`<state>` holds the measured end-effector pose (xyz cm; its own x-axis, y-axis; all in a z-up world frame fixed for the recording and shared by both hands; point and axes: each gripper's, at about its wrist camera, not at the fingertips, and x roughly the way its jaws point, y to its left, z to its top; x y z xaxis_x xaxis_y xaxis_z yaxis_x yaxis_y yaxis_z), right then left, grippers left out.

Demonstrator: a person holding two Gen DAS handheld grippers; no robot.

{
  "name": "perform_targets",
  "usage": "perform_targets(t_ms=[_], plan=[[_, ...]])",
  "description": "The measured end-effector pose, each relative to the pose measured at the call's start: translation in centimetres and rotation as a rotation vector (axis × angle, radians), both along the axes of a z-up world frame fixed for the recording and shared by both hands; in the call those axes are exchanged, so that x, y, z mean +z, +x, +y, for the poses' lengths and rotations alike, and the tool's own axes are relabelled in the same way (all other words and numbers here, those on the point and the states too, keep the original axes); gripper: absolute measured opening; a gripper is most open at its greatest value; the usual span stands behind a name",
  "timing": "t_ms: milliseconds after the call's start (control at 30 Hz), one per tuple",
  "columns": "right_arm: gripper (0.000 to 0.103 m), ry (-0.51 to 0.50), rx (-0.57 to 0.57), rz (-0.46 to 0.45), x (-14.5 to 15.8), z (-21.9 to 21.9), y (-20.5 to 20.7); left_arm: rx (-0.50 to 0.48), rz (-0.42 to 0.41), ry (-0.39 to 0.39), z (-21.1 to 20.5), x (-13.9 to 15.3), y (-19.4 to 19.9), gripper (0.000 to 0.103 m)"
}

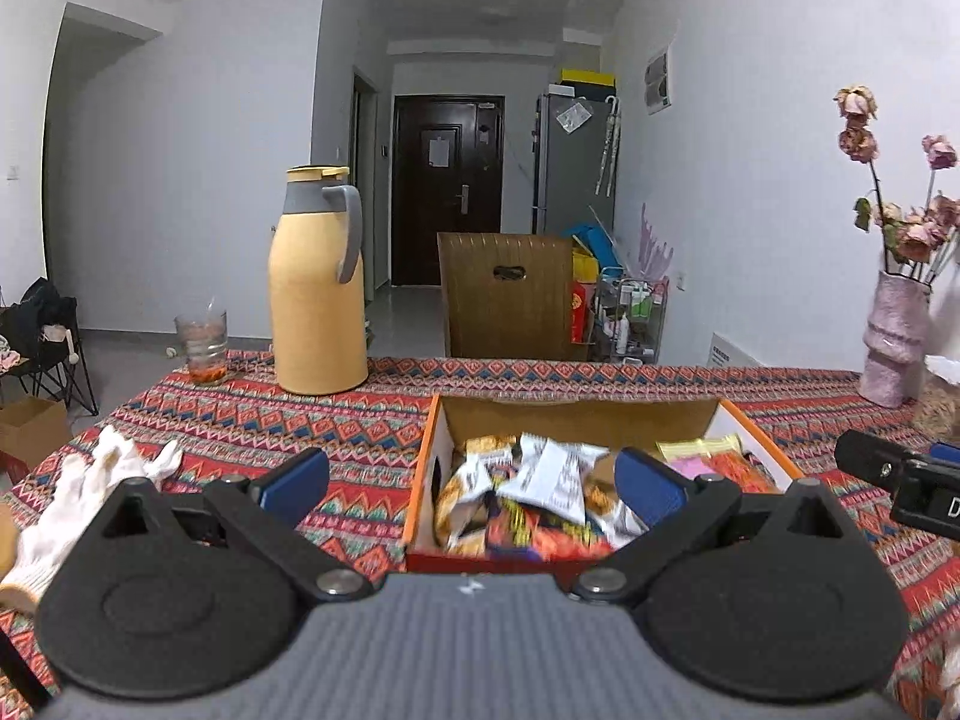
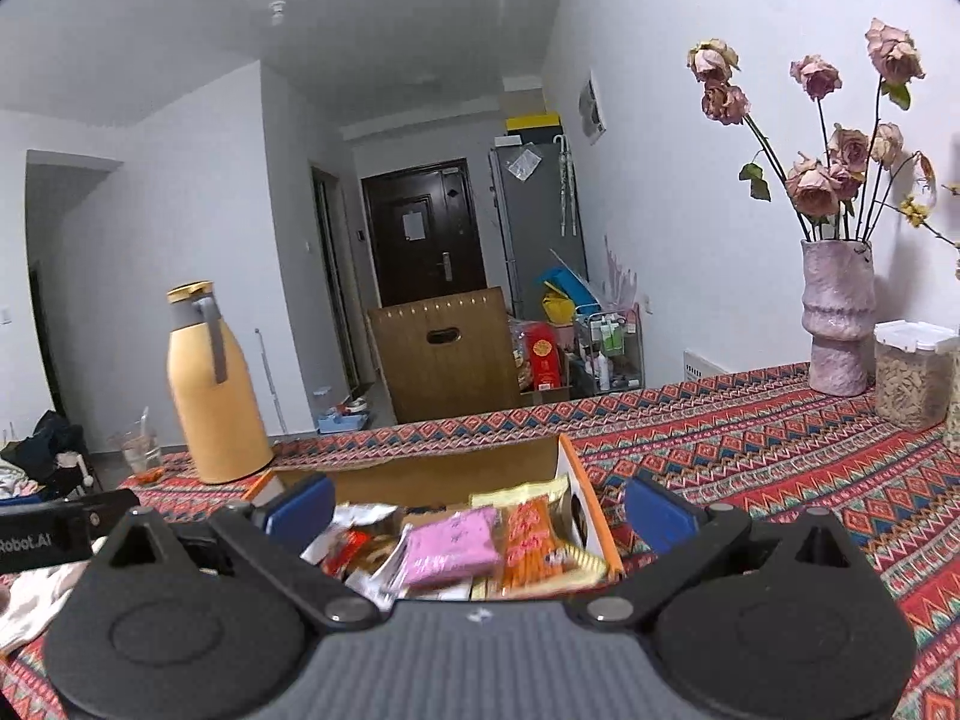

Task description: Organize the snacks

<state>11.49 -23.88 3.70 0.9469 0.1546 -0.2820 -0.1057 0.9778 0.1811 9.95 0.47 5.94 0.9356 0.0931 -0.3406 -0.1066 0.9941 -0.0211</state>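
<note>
A: What's on the patterned tablecloth (image 1: 252, 420)?
B: One open box (image 1: 420, 480) heaped with snack packets (image 1: 540, 498), one yellow thermos (image 1: 317, 282), one pink vase (image 2: 837, 318), one glass (image 1: 202, 339), one white glove (image 1: 90, 486).
A: And the grippers?
B: Left gripper (image 1: 471, 483) and right gripper (image 2: 480, 510) both hover level at the box's near edge, jaws spread wide, holding nothing.

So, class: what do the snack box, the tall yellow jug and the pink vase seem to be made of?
Snack box: cardboard, brown matte inner wall, printed orange edge. Yellow jug: probably plastic or coated metal, smooth matte, grey handle. Pink vase: likely ceramic, rough lumpy surface.
</note>
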Motion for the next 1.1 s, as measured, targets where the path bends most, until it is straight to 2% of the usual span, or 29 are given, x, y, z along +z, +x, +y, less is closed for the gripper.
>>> perform_targets(t_ms=[267, 500, 833, 1100], plan=[[0.103, -0.011, 0.039, 0.040, -1.3, 0.1, -5.2, -0.015, 0.044, -0.006, 0.5, -0.7, -5.0, 0.103], [0.103, -0.016, 0.052, 0.101, -2.8, 0.0, -7.6, -0.032, 0.086, -0.006, 0.4, -2.0, -7.5, 0.103], [0.103, -0.018, 0.047, 0.168, -4.5, -0.3, -8.9, -0.054, 0.166, -0.026, 0.7, -4.3, -8.9, 0.103], [0.103, -0.029, 0.044, 0.212, -5.3, -0.2, -9.0, -0.052, 0.197, -0.030, 0.9, -5.2, -9.0, 0.103]])
